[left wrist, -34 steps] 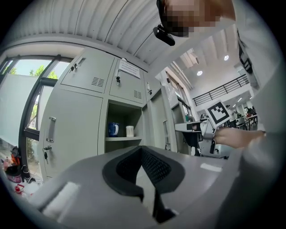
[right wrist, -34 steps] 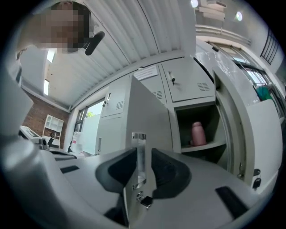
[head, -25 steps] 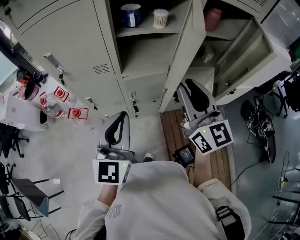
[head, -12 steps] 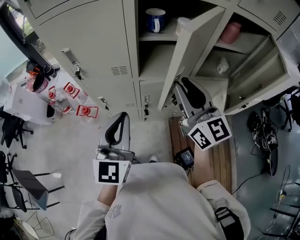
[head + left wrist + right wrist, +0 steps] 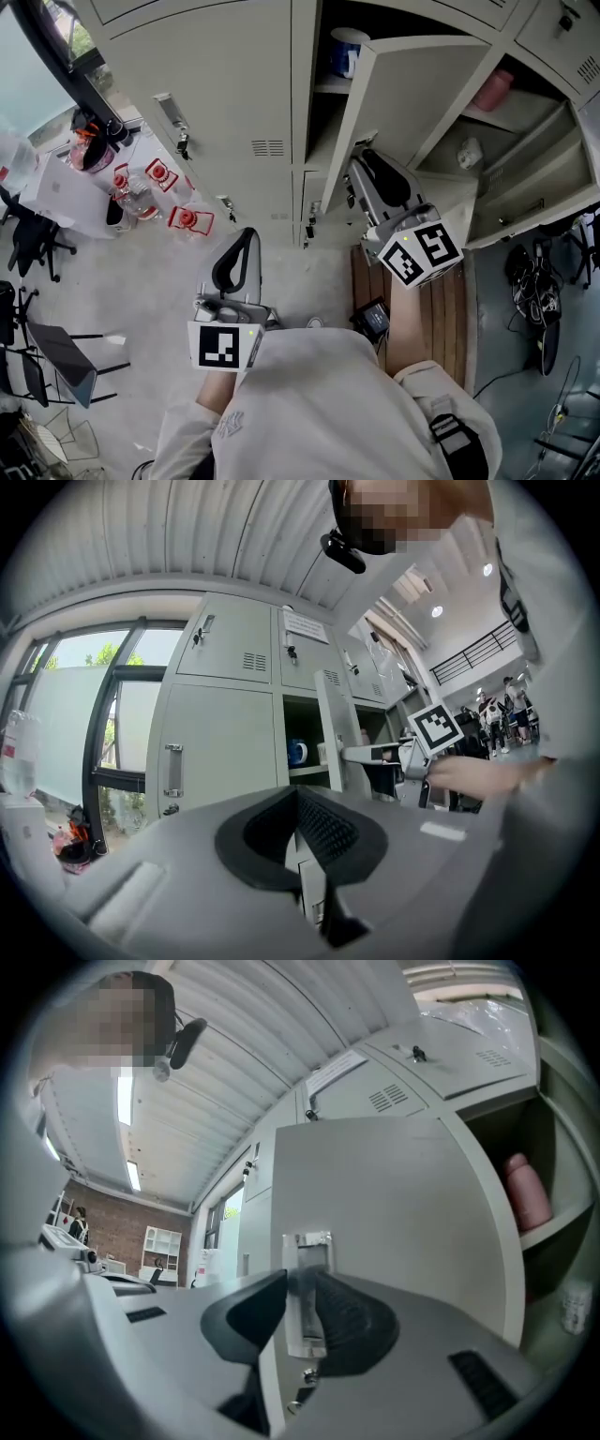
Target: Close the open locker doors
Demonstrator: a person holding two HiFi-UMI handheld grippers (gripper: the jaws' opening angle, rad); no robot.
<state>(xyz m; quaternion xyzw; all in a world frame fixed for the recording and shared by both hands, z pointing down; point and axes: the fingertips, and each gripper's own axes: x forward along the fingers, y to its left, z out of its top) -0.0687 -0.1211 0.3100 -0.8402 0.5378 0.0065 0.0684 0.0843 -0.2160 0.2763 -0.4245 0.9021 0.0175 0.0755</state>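
Note:
A beige locker door (image 5: 412, 84) stands part-way open in the head view, in front of a shelf with a blue mug (image 5: 345, 56). My right gripper (image 5: 361, 161) is shut on that door's metal handle (image 5: 305, 1288), which sits between the black pads (image 5: 349, 1321) in the right gripper view. To the right, a second open door (image 5: 534, 178) hangs beside a compartment with a pink bottle (image 5: 494, 89). My left gripper (image 5: 244, 234) hangs low and apart from the lockers, jaws together on nothing. In the left gripper view the open locker (image 5: 305, 752) shows ahead.
Closed locker doors (image 5: 216, 103) fill the left side. A white table (image 5: 66, 192) with red-capped bottles (image 5: 150, 192) stands at far left, with chairs (image 5: 47, 356) below it. A wooden pallet (image 5: 441, 300) and black cables (image 5: 539, 281) lie on the floor at right.
The door held by my right gripper has swung left, toward its frame, and now hides the white cup on the shelf. The left gripper has stayed where it was.

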